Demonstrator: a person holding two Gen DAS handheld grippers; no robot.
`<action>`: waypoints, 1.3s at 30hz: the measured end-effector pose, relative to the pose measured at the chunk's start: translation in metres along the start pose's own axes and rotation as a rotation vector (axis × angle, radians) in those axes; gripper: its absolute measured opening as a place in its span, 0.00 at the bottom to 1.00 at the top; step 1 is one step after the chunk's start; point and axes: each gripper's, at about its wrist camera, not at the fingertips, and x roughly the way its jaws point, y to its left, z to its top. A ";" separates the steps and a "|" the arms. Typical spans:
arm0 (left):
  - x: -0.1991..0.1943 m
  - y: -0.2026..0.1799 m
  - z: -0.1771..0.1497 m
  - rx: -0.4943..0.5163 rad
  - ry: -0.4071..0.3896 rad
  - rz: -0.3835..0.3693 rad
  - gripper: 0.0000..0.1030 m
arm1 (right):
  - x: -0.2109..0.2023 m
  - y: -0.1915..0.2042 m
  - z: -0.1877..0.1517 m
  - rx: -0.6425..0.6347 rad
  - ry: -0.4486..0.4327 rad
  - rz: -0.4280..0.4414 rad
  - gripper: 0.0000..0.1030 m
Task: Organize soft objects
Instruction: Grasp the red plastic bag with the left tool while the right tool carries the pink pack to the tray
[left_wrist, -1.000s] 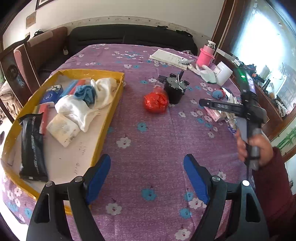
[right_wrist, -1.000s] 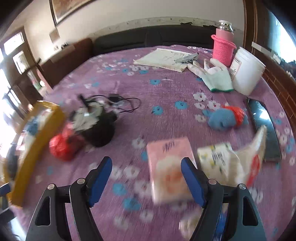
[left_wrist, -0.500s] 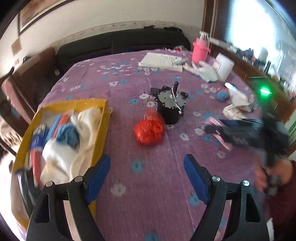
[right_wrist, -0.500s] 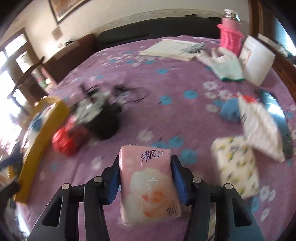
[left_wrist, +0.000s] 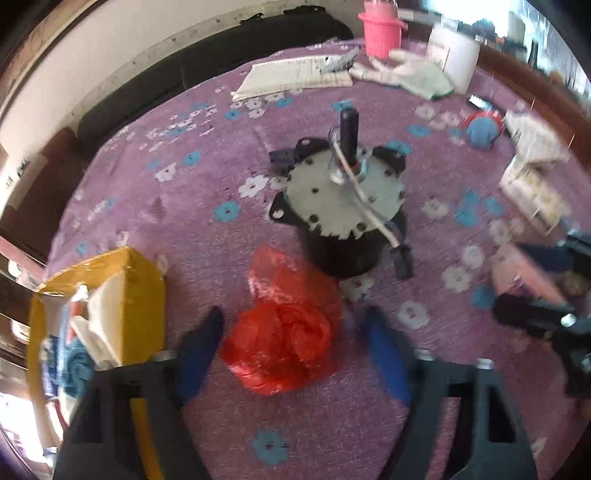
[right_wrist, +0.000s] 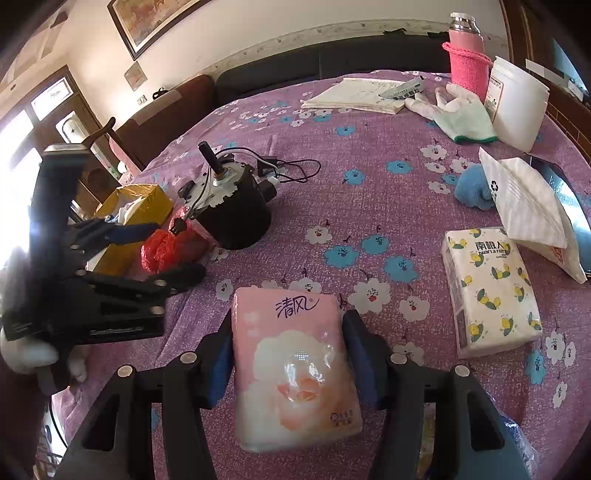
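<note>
Right gripper (right_wrist: 287, 354) pinches a pink plastic-wrapped tissue pack with a flower print (right_wrist: 295, 369): both blue pads press its long sides, pack lengthwise between the fingers, far end sticking out past the tips. Whether it rests on or sits just over the purple flower-print tablecloth (right_wrist: 369, 184) cannot be told.

Left gripper (left_wrist: 291, 339) spread wide, nothing clamped. A crumpled red plastic bag (left_wrist: 284, 332) lies on the cloth between its two blue fingers, nearer the left one; contact unclear, view blurred. From the right wrist view the left gripper (right_wrist: 166, 251) shows side-on at left, jaws apart, red bag (right_wrist: 170, 245) in the gap.

Just beyond the bag, touching or nearly so: a black cylindrical motor with a grey metal top plate, shaft and wires (left_wrist: 343, 206). A yellow cardboard tray (left_wrist: 122, 280) sits left of the bag, holding white and blue cloth.

Right of the pink pack, apart from it: a white tissue pack with yellow lemon print (right_wrist: 491, 291). Behind that, a white striped soft packet (right_wrist: 528, 210) leaning over it, and a small blue knitted toy (right_wrist: 472, 188). Far side: white work glove with green cuff (right_wrist: 461, 114), papers, pink knitted bottle cover (right_wrist: 467, 70), white plastic tub (right_wrist: 517, 99).
</note>
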 end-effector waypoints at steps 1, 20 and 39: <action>-0.001 0.002 0.000 -0.019 0.009 -0.036 0.36 | 0.000 0.000 0.000 0.000 0.000 0.000 0.60; -0.142 0.064 -0.134 -0.360 -0.221 -0.084 0.37 | 0.002 0.011 -0.002 -0.036 0.015 -0.045 0.69; -0.149 0.202 -0.237 -0.650 -0.140 0.107 0.37 | -0.026 0.053 -0.009 -0.132 0.054 -0.220 0.54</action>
